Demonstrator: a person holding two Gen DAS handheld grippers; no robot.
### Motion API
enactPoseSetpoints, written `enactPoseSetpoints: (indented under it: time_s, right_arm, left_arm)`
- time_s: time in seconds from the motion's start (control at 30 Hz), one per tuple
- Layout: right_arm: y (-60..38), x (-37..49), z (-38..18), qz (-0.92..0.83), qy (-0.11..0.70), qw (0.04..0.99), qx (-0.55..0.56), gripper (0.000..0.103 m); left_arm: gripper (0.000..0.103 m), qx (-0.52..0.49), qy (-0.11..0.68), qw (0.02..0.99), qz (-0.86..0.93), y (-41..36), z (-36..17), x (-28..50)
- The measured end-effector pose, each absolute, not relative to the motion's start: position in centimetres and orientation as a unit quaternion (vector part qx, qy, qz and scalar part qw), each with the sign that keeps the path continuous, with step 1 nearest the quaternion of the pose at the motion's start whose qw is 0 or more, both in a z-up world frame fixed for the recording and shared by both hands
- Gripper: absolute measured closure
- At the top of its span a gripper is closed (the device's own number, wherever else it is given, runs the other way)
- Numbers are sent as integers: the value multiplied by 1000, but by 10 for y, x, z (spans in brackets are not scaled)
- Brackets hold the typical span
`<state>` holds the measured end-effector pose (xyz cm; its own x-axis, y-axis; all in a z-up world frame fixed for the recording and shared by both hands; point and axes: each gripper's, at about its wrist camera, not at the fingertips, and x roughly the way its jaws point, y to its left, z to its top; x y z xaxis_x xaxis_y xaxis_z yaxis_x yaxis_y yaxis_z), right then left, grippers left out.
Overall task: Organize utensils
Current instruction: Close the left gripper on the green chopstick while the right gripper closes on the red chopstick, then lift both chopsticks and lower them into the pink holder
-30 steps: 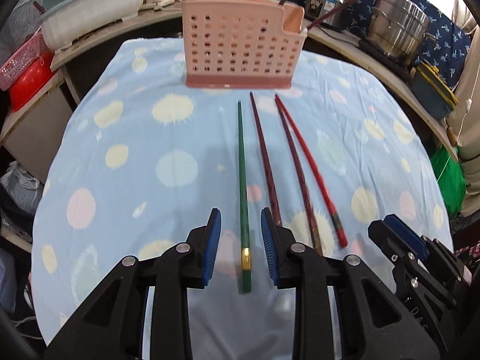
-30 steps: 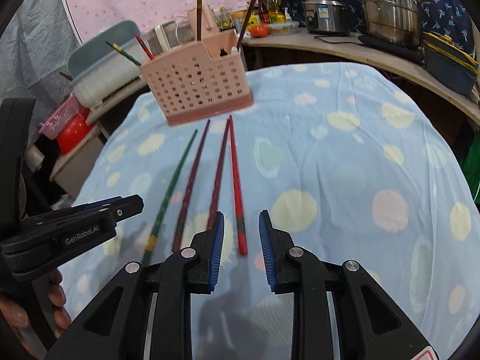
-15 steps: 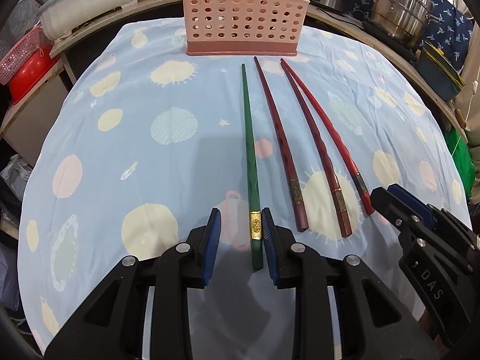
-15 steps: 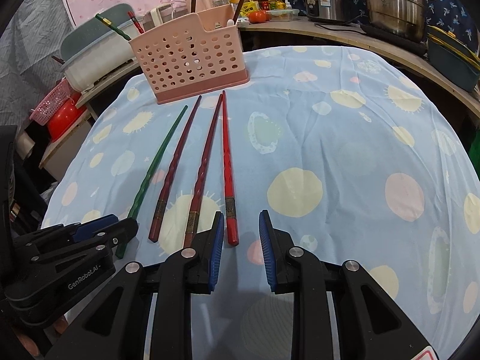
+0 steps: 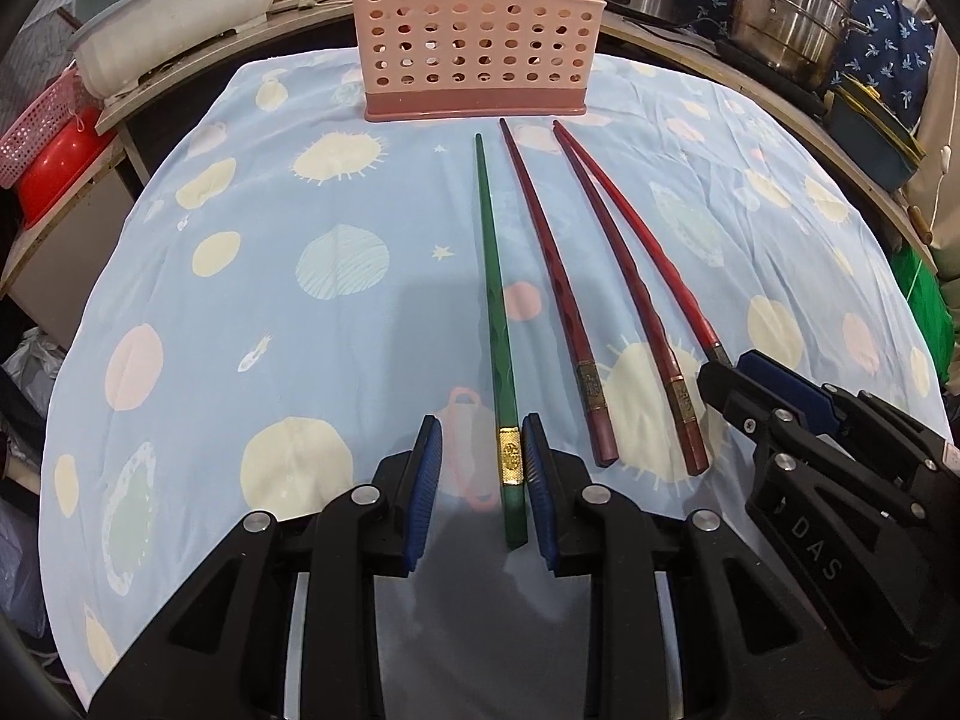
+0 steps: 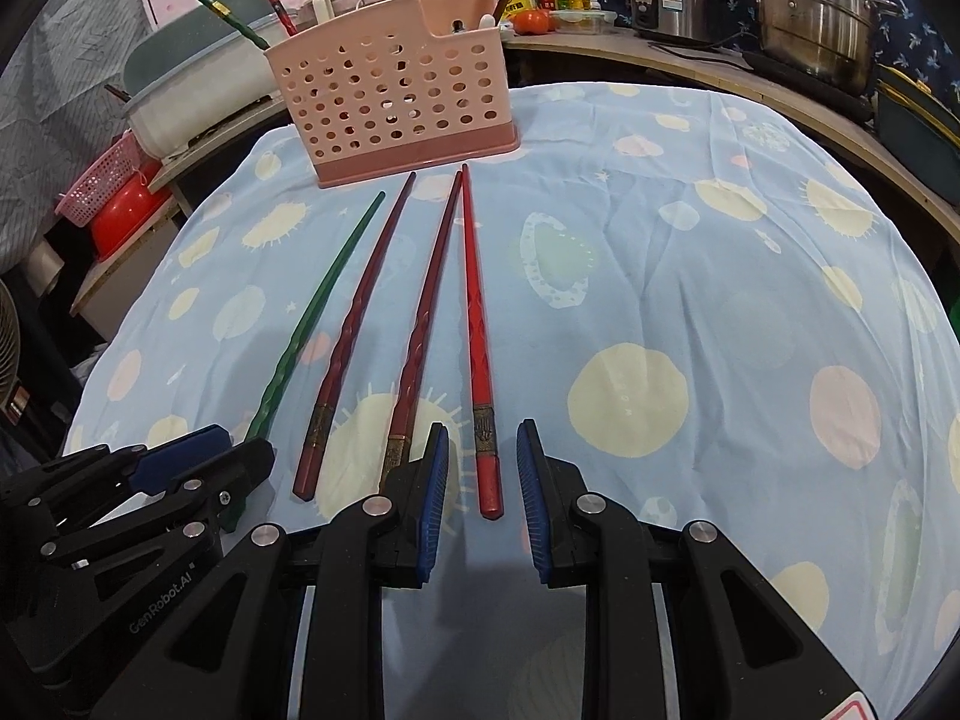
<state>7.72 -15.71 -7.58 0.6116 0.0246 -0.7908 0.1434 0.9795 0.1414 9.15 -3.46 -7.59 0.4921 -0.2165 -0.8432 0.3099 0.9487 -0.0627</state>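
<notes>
Now green chopstick (image 5: 501, 354), gold band, twisted; left claw (image 5: 482, 474) narrow, unclamped.

Counter with a blue spotted cloth and some chopsticks

The counter (image 5: 252, 312) is covered in a pale blue cloth (image 6: 690, 276) with cream and pink blobs. On it: a pink perforated utensil basket (image 5: 474, 42) at the far edge, then a green chopstick (image 5: 495, 300), two dark red chopsticks (image 5: 555, 276) and a bright red chopstick (image 6: 474, 312) fanned out side by side.
</notes>
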Motion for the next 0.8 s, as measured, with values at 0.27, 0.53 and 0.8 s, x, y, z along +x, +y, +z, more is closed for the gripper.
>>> enactPoseSetpoints:
  time_s: [0.27, 0.53, 0.8]
  right_arm:
    - [-157, 76, -76, -31, 441, 892, 93, 95]
    - [-155, 66, -71, -26, 435, 895, 92, 95]
    - [-158, 47, -56, -20, 420, 901, 105, 95]
  left_arm:
    - [84, 58, 475, 864, -157, -37, -75, 87]
    - [96, 55, 481, 859, -165, -38, -73, 83]
    - [96, 41, 485, 857, -171, -35, -66, 76]
